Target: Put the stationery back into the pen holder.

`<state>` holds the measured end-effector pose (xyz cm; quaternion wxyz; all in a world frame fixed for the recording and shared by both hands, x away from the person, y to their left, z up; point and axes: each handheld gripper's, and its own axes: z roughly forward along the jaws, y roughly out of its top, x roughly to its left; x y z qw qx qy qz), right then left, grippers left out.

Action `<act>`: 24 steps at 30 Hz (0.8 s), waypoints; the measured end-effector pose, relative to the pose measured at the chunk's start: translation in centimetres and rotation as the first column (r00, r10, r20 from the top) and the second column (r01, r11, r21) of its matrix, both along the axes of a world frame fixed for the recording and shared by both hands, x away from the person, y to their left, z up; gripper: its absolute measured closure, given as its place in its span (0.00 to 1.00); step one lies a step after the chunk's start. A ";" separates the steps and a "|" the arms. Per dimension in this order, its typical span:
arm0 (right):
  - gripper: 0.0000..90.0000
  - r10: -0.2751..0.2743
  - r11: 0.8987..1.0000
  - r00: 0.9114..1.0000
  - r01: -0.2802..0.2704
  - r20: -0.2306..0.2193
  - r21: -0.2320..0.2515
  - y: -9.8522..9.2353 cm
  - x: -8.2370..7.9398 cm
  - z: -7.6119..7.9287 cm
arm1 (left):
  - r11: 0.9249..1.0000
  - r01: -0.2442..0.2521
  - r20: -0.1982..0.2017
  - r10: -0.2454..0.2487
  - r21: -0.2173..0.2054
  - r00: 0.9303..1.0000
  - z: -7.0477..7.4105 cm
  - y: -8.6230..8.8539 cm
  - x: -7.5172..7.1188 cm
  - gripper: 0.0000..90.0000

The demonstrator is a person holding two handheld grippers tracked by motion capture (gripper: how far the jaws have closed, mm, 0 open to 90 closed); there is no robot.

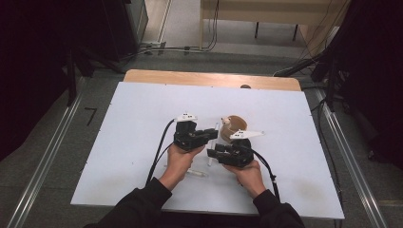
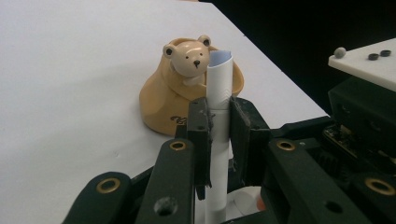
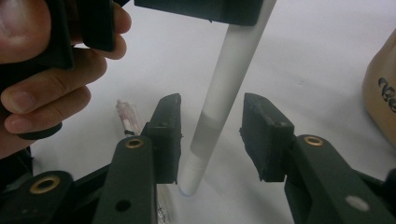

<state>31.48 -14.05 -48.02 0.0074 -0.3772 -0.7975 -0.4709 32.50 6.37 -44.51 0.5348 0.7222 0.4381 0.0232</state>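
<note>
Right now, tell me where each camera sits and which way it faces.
High view: above the person's side, looking forward and down on the white table; forearms, hands, left tool, right tool.
Left gripper view: on the left tool, along jaws clamped on a white tube, towards a bear holder.
Right gripper view: on the right tool, jaws either side of the tube; fingers.
Shared: the tube.

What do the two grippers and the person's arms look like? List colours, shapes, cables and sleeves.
Both the left gripper and the right gripper are black, boxy tools with two flat black fingers on arms that carry brass-coloured rivets. Each has a pale three-cornered plate on top with small dark dots. A black cable trails from each one. The person wears dark long sleeves.
</note>
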 end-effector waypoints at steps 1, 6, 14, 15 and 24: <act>0.65 0.000 1.000 1.000 0.000 -0.004 0.003 0.0 0.0 0.0 | 1.000 0.001 0.001 -0.001 -0.001 1.000 0.0 0.0 0.0 0.87; 0.75 0.011 1.000 1.000 -0.011 -0.012 0.016 -0.1 0.0 0.0 | 1.000 0.005 0.005 -0.005 -0.007 1.000 0.1 -0.2 -0.2 0.87; 0.83 -0.003 0.999 0.999 0.004 -0.040 0.033 -0.4 0.2 0.0 | 1.000 0.008 0.011 -0.008 -0.017 1.000 0.2 -0.1 -0.3 0.87; 0.83 -0.004 0.999 0.999 0.005 -0.047 0.038 -0.5 0.3 0.0 | 1.000 0.007 0.013 -0.007 -0.019 1.000 0.2 0.0 -0.3 0.87; 0.85 -0.009 0.998 0.997 0.013 -0.074 0.057 -0.7 0.5 0.0 | 1.000 0.025 0.041 -0.024 -0.016 0.999 0.3 0.0 -0.5 0.86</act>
